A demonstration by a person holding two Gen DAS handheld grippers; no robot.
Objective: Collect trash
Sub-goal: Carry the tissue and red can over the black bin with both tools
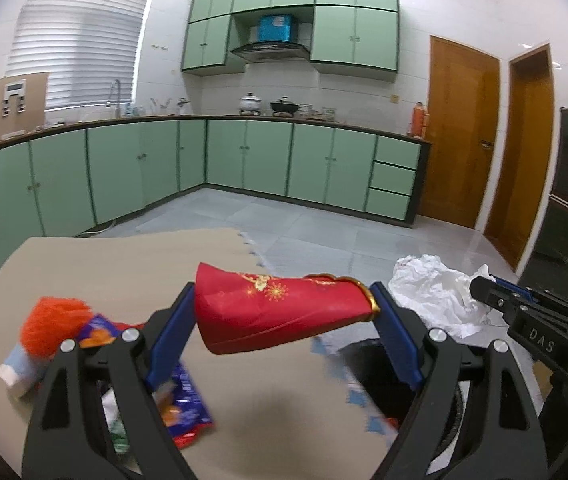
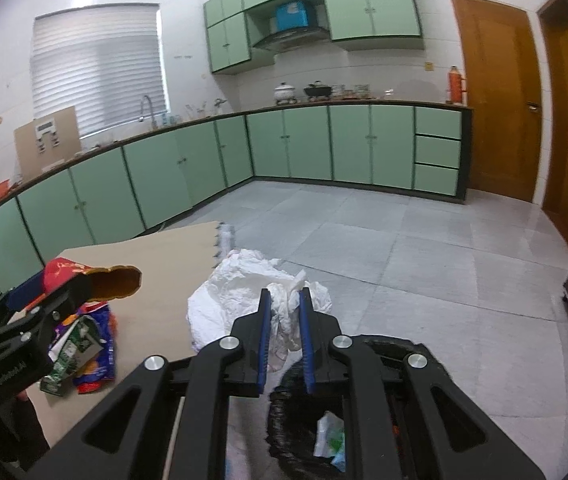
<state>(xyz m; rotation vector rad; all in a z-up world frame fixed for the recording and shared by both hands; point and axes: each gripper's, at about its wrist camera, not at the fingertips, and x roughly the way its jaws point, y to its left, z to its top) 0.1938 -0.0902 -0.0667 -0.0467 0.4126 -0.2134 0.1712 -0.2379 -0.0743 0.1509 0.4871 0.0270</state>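
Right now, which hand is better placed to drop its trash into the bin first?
Right, probably. The right tongs pinch crumpled white paper directly above the black-lined bin. The left tongs hold the red paper cup beside the bin, over the table.

Left tongs (image 1: 284, 316) clamp red paper cup (image 1: 280, 312), seemingly.

Left gripper (image 1: 284, 316) and right gripper (image 2: 286, 308): black frames, blue finger pads. Silver screws mark the pivots. White lettering marks each housing.
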